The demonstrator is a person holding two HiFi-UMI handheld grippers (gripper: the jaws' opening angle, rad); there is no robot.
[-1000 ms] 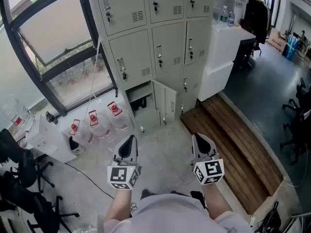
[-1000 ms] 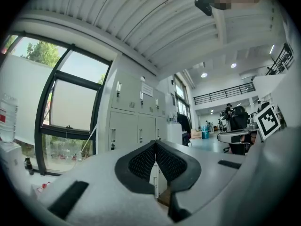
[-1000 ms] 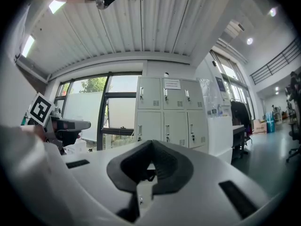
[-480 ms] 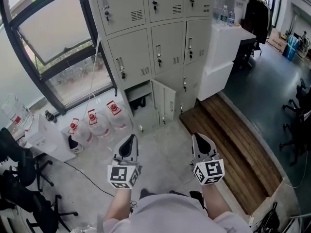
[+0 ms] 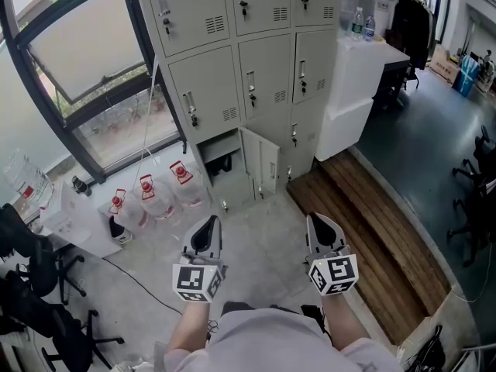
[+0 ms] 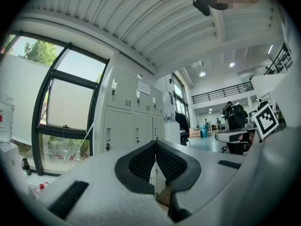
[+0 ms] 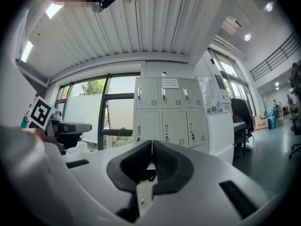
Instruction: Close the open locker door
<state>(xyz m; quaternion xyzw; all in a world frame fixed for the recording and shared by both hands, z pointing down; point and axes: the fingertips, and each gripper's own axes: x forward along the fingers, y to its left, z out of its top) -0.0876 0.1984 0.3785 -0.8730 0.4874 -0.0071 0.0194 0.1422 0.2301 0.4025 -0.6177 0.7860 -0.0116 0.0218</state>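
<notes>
Both tongs clenched, nothing between them: left tongs [image 5: 205, 223], right tongs [image 5: 319, 220], held low over the floor [image 5: 260, 235]. The open door [image 5: 261, 163] stood well ahead, between the two, in the bottom row of lockers [image 5: 256, 76]. Its compartment [image 5: 221, 155] gaped on the left-tongs side. Judged: step closer first, then push the door's outer face with shut tongs, steadily, until flush. Against a second back: tongs unmoved in head view, lockers drifted slightly leftward.

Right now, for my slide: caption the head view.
Shut left gripper and right gripper face grey metal lockers, one low door open.
</notes>
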